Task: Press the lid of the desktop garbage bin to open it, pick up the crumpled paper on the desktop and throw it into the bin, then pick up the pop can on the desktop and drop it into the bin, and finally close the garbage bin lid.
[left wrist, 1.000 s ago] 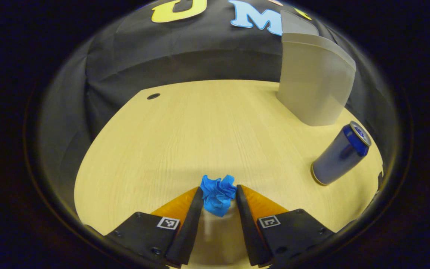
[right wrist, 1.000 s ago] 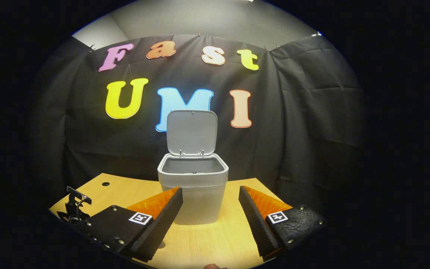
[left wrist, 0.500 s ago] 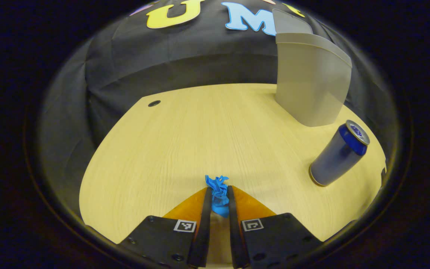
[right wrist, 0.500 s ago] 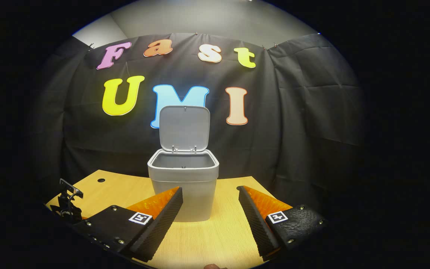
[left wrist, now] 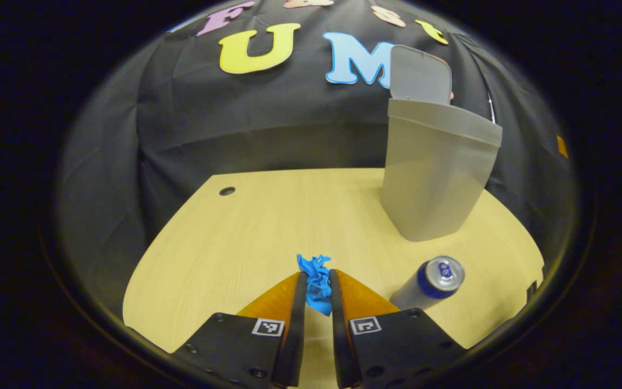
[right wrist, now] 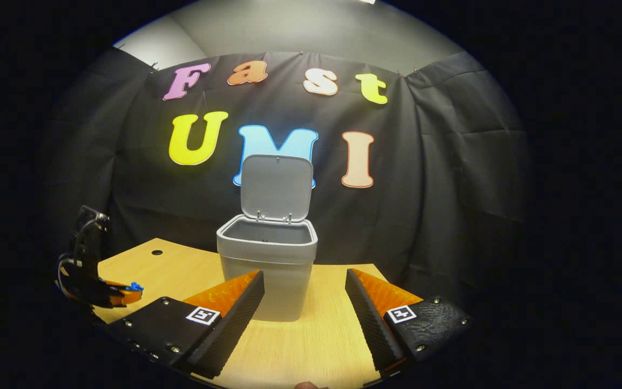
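My left gripper (left wrist: 317, 276) is shut on the blue crumpled paper (left wrist: 315, 281) and holds it above the wooden desk (left wrist: 268, 227). The grey bin (left wrist: 432, 173) stands at the back right with its lid (left wrist: 419, 75) raised. A blue pop can (left wrist: 427, 283) stands upright in front of the bin, to the right of my left fingers. In the right gripper view, my right gripper (right wrist: 303, 281) is open in front of the bin (right wrist: 266, 259), whose lid (right wrist: 276, 188) stands upright. The left gripper (right wrist: 119, 292) shows at far left with the blue paper (right wrist: 136, 286) at its tips.
A small dark cable hole (left wrist: 227, 190) sits at the desk's back left corner. The black cloth wall hangs close behind the bin. The desk's rounded edge (left wrist: 143, 270) curves along the left.
My left gripper, shut on the paper, has lifted off the desk; the can and bin now look lower and nearer. One second ago its jaws were wider around the paper. The right gripper shifted slightly.
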The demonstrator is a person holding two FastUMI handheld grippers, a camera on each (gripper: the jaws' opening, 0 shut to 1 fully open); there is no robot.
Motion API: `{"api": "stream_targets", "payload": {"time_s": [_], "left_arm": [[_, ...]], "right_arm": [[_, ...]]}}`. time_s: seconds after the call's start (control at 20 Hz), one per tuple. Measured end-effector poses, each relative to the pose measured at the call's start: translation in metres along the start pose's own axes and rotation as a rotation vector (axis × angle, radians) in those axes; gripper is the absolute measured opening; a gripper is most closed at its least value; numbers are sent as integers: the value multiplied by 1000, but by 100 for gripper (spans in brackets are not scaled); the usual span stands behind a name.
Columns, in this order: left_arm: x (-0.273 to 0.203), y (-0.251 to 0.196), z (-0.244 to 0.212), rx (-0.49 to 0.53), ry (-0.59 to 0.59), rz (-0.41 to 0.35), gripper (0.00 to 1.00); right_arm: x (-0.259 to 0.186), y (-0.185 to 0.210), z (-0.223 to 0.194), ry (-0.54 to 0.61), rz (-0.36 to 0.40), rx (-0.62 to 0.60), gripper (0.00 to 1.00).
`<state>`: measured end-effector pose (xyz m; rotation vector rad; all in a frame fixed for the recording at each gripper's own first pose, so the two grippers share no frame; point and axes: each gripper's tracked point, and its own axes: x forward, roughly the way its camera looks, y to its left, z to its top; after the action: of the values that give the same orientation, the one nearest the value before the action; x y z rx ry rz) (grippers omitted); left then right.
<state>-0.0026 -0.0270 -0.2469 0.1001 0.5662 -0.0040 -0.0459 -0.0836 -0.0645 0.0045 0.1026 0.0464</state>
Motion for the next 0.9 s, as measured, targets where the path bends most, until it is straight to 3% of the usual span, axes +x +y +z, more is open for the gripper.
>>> {"api": "stream_targets", "payload": {"time_s": [0.15, 0.35, 0.75, 0.8, 0.85, 0.9], "left_arm": [[-14, -28, 47, 6, -78, -23, 30], [-26, -67, 112, 37, -197, -79, 30], [-13, -153, 215, 89, -326, -254, 30], [-10, -164, 226, 96, -338, -278, 38], [-7, -175, 232, 104, -347, -299, 22], [-2, -185, 239, 112, -352, -318, 38]], "right_arm": [[-2, -14, 2, -18, 5, 0, 97], [-8, -32, -6, -11, -52, 24, 96], [-20, -46, -20, 19, -139, 74, 96], [-23, -47, -24, 25, -154, 71, 96], [-26, -50, -28, 36, -173, 67, 96], [-30, -51, -32, 47, -187, 68, 96]]}}
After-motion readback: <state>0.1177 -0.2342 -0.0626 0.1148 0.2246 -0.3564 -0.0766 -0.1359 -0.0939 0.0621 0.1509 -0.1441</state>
